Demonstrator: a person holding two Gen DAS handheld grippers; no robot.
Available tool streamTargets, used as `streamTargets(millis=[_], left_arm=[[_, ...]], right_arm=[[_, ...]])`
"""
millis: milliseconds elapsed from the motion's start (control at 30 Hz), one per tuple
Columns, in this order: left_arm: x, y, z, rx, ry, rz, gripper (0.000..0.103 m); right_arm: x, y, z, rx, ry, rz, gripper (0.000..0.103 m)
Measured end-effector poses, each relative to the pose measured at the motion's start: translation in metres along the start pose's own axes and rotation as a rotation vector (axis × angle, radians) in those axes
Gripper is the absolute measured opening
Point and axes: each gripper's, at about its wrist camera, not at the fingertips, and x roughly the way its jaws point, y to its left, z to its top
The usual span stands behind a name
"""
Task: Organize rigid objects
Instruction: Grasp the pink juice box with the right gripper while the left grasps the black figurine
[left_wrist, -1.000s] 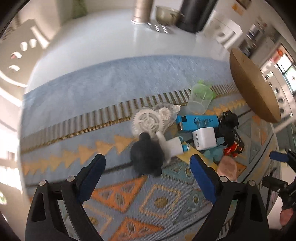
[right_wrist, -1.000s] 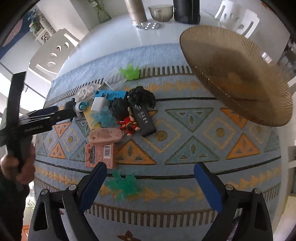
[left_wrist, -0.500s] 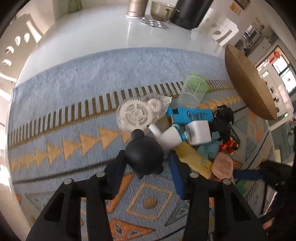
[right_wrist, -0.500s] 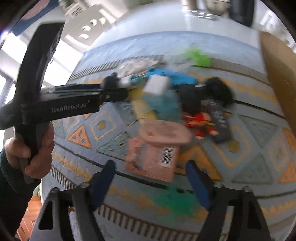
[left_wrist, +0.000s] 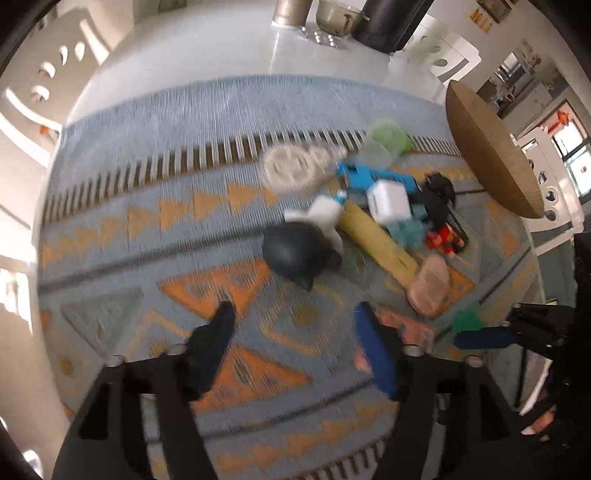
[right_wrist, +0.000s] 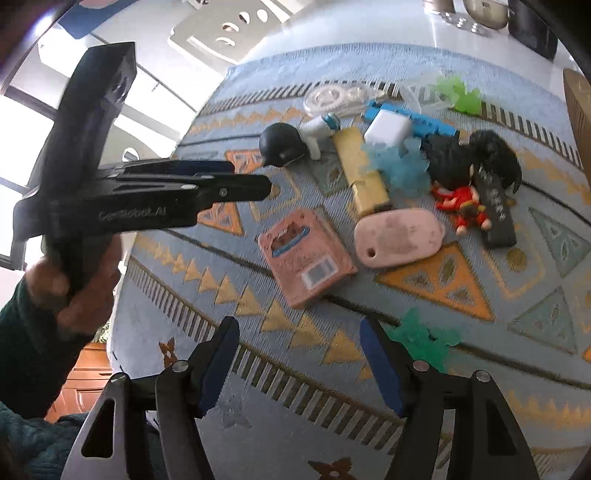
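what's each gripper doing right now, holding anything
Left gripper: open, nothing between the fingers, which have just been opening; the black round toy lies ahead, free.
Right gripper: open, holding nothing.

Left gripper (left_wrist: 291, 321) jaws reopened, releasing black toy (left_wrist: 295, 253).

Black left gripper (right_wrist: 255, 186) with blue pads, silver screws, "GenRobot.AI" lettering; dark green sleeve (right_wrist: 33, 332).
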Motion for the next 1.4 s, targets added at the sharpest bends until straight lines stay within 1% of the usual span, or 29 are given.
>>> streamTargets(millis=[33, 100, 167, 200, 233, 267, 333, 367, 433, 500, 533, 567, 600, 633, 767, 867, 933, 1000, 1033, 1067, 1100, 1133, 1167, 1200, 1267, 1300, 1333, 1367, 1400], left_arm=[[0.001, -0.001, 0.006, 0.017, -0.003, 0.004, 0.07], [0.007, -0.003, 0.021, 0.076, 0.005, -0.007, 0.071], [0.019, -0.006, 0.031, 0.122, 0.047, -0.028, 0.071], [0.028, -0.009, 0.035, 0.147, 0.076, -0.047, 0.071], [0.03, -0.013, 0.037, 0.17, 0.074, -0.045, 0.073], [0.031, -0.017, 0.038, 0.196, 0.064, -0.046, 0.073], [0.034, -0.023, 0.04, 0.21, 0.058, -0.038, 0.073], [0.035, -0.026, 0.041, 0.216, 0.052, -0.015, 0.068], [0.034, -0.027, 0.042, 0.221, 0.029, 0.022, 0.052], [0.03, -0.018, 0.039, 0.169, 0.022, 0.006, 0.052], [0.027, -0.013, 0.036, 0.143, 0.015, 0.007, 0.052], [0.023, -0.007, 0.031, 0.119, 0.01, 0.02, 0.052], [0.019, -0.004, 0.027, 0.103, 0.004, 0.03, 0.052], [0.014, -0.001, 0.022, 0.083, -0.002, 0.033, 0.052], [-0.014, 0.02, -0.004, -0.037, -0.035, 0.001, 0.052], [-0.026, 0.019, -0.027, -0.079, -0.044, 0.0, 0.052], [-0.021, 0.0, -0.036, -0.1, -0.043, -0.022, 0.052], [-0.017, -0.007, -0.048, -0.111, -0.021, -0.033, 0.052], [-0.013, -0.013, -0.052, -0.114, -0.011, -0.035, 0.052], [-0.014, -0.017, -0.059, -0.109, -0.026, -0.032, 0.052], [-0.012, -0.024, -0.057, -0.104, -0.027, -0.026, 0.052], [-0.012, -0.029, -0.058, -0.096, -0.031, -0.01, 0.052], [-0.012, -0.034, -0.058, -0.086, -0.037, 0.018, 0.052], [-0.011, -0.038, -0.058, -0.08, -0.042, 0.029, 0.053], [-0.009, -0.04, -0.056, -0.071, -0.046, 0.027, 0.06], [-0.008, -0.04, -0.056, -0.074, -0.047, 0.03, 0.061], [-0.007, -0.039, -0.055, -0.079, -0.044, 0.029, 0.067], [-0.005, -0.039, -0.059, -0.087, -0.044, 0.025, 0.07], [-0.004, -0.038, -0.06, -0.094, -0.039, 0.014, 0.07]], right_arm=[[0.0, 0.003, 0.004, -0.026, 0.0, -0.011, 0.07], [0.0, 0.009, 0.013, -0.083, -0.007, -0.017, 0.07], [0.0, 0.018, 0.016, -0.12, -0.018, -0.03, 0.07], [0.001, 0.023, 0.017, -0.131, -0.022, -0.055, 0.07], [0.004, 0.025, 0.02, -0.143, -0.028, -0.082, 0.07], [0.007, 0.026, 0.023, -0.154, -0.034, -0.1, 0.07], [0.012, 0.022, 0.027, -0.163, -0.039, -0.109, 0.07], [0.016, 0.023, 0.03, -0.166, -0.039, -0.113, 0.07], [0.024, 0.027, 0.034, -0.172, -0.029, -0.109, 0.07], [0.033, 0.033, 0.035, -0.182, -0.021, -0.11, 0.067], [0.036, 0.036, 0.034, -0.19, -0.021, -0.123, 0.062], [0.04, 0.042, 0.033, -0.207, -0.023, -0.156, 0.052], [0.044, 0.045, 0.032, -0.209, -0.02, -0.18, 0.045], [0.046, 0.048, 0.031, -0.205, -0.023, -0.197, 0.041], [0.036, 0.055, 0.021, -0.175, -0.055, -0.202, 0.039], [0.011, 0.046, 0.004, -0.098, -0.077, -0.217, 0.039], [-0.003, 0.032, -0.01, -0.029, -0.092, -0.252, 0.04], [-0.012, 0.012, -0.019, 0.056, -0.102, -0.292, 0.04], [-0.043, -0.017, -0.036, 0.094, -0.103, -0.291, 0.04], [-0.051, -0.036, -0.046, 0.132, -0.108, -0.279, 0.04], [-0.056, -0.046, -0.055, 0.155, -0.118, -0.255, 0.04], [-0.057, -0.05, -0.061, 0.169, -0.13, -0.241, 0.04], [-0.049, -0.041, -0.062, 0.163, -0.133, -0.249, 0.04], [-0.047, -0.036, -0.062, 0.133, -0.13, -0.269, 0.04], [-0.033, -0.024, -0.061, 0.092, -0.118, -0.298, 0.042], [-0.025, -0.016, -0.061, 0.086, -0.118, -0.302, 0.042], [-0.021, -0.015, -0.059, 0.086, -0.116, -0.293, 0.042], [-0.017, -0.017, -0.059, 0.096, -0.112, -0.279, 0.043], [-0.017, -0.021, -0.059, 0.112, -0.114, -0.257, 0.044]])
